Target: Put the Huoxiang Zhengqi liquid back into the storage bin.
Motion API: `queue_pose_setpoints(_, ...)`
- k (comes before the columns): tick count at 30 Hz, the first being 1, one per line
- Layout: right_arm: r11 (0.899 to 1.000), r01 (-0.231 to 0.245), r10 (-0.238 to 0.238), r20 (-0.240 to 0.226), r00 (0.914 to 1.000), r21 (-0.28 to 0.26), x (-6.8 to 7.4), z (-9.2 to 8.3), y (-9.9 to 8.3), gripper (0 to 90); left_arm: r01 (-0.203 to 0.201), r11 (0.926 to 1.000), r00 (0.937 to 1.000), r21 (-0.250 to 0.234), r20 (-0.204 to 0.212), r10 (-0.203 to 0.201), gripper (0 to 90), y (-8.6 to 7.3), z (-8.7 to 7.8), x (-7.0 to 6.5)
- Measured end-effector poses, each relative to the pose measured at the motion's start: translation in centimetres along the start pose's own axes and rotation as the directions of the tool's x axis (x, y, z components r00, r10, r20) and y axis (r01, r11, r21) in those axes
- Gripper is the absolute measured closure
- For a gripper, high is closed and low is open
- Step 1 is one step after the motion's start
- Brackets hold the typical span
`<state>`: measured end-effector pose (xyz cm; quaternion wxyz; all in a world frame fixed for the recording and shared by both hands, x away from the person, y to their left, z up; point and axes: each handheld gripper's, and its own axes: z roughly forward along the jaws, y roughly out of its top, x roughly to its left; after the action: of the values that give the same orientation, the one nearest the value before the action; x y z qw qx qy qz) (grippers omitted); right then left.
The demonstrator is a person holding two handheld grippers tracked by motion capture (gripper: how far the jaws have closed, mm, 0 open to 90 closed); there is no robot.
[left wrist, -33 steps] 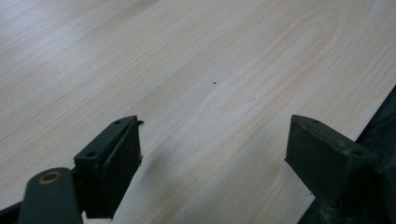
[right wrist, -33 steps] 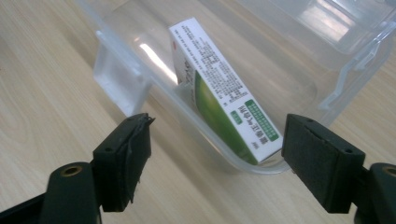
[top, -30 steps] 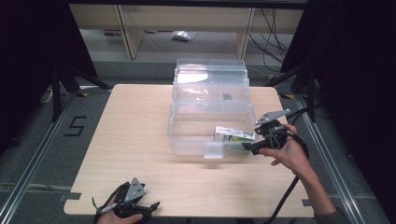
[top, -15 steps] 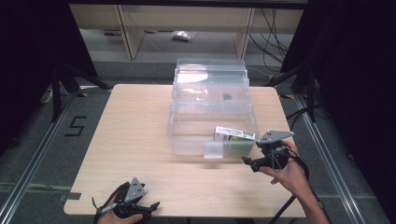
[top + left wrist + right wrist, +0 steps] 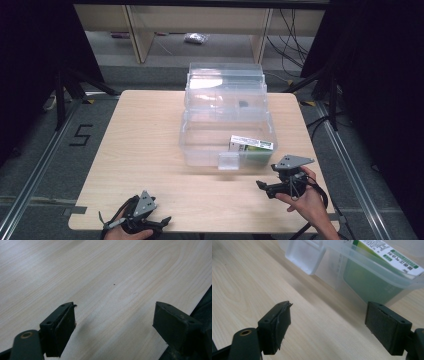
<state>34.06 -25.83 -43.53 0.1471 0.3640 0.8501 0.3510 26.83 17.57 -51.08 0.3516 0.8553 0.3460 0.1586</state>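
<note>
Clear bin (image 5: 227, 132) blocks frame centre, its latch tab (image 5: 228, 161) jutting toward the lower edge. Bare table (image 5: 140, 145) left of it is open (lower strip too). Right gripper (image 5: 266, 186) sits near the bin's lower-right corner, jaws apart; left gripper (image 5: 159, 223) at bottom-left.

A black "5" (image 5: 81, 135) was marked on the grey floor (image 5: 45, 165) left of the tabletop (image 5: 140, 150). The green-and-white box (image 5: 384, 262) inside the clear bin (image 5: 200, 145) carried a printed white label with green bars; its characters were too small and blurred to read.
</note>
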Motion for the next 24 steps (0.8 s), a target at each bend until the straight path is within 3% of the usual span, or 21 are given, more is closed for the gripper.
queue_pose_setpoints(3,1.000,-0.007,0.007,0.003,1.0000,-0.023,0.2,0.3,-0.6,21.6,-0.002,1.0000,1.0000,0.002,0.000,0.002,17.6,0.0,0.0,0.0)
queue_pose_setpoints(4,1.000,0.020,-0.020,-0.002,0.9998,-0.023,0.1,0.4,-0.7,21.7,-0.003,1.0000,1.0000,0.003,0.000,0.003,17.6,0.0,0.0,0.0)
queue_pose_setpoints(5,1.000,-0.011,0.011,-0.001,0.9999,-0.024,0.3,0.4,-0.9,21.6,-0.002,1.0000,1.0000,0.003,-0.001,0.002,17.5,0.0,0.0,0.0)
queue_pose_setpoints(8,0.999,-0.011,0.011,0.006,0.9999,-0.037,0.2,0.4,-1.3,20.7,-0.008,1.0000,0.9999,0.003,0.013,0.008,17.6,0.0,-0.1,0.0)
queue_pose_setpoints(9,0.999,-0.003,0.003,0.009,1.0000,-0.039,0.1,0.4,-1.4,20.5,-0.050,0.9981,0.9987,0.037,0.012,0.049,17.5,0.1,-0.3,0.3)
queue_pose_setpoints(10,0.999,-0.014,0.014,0.009,0.9999,-0.044,0.2,0.4,-1.5,20.2,-0.010,0.9999,0.9999,0.002,0.003,0.010,17.5,0.0,-0.1,0.0)
queue_pose_setpoints(11,0.999,-0.020,0.021,0.014,0.9997,-0.047,0.3,0.4,-1.7,20.1,0.002,1.0000,1.0000,-0.006,0.002,-0.002,17.6,0.0,0.0,0.0)
queue_pose_setpoints(12,0.998,-0.052,0.052,0.003,0.9986,-0.033,0.5,0.3,-1.8,20.1,-0.007,1.0000,1.0000,0.000,0.007,0.007,17.6,0.0,0.0,0.0)
queue_pose_setpoints(13,0.999,-0.001,0.002,0.015,0.9999,-0.051,0.2,0.5,-1.9,20.0,-0.035,0.9991,0.9993,0.024,0.010,0.035,17.6,0.0,-0.2,0.2)
queue_pose_setpoints(15,0.999,-0.008,0.008,0.005,1.0000,-0.043,0.4,0.5,-2.1,19.6,-0.033,0.9992,0.9994,0.023,0.011,0.033,17.5,0.1,-0.2,0.2)
queue_pose_setpoints(16,0.999,-0.016,0.016,0.004,0.9999,-0.045,0.5,0.6,-2.2,19.3,-0.007,1.0000,1.0000,0.000,0.007,0.007,17.6,0.0,-0.1,0.0)
queue_pose_setpoints(21,0.998,-0.046,0.047,0.006,0.9989,-0.041,0.9,0.5,-2.6,17.2,-0.006,1.0000,0.9999,0.000,0.008,0.006,17.6,0.0,-0.1,0.0)
queue_pose_setpoints(22,0.998,-0.021,0.021,0.004,0.9998,-0.051,0.8,0.5,-2.7,17.0,-0.006,1.0000,1.0000,-0.001,0.007,0.006,17.6,0.0,-0.1,0.0)
queue_pose_setpoints(24,0.998,-0.019,0.019,0.010,0.9998,-0.057,0.8,0.5,-2.8,17.0,-0.020,0.9997,0.9998,0.012,0.009,0.020,17.6,0.1,-0.2,0.0)
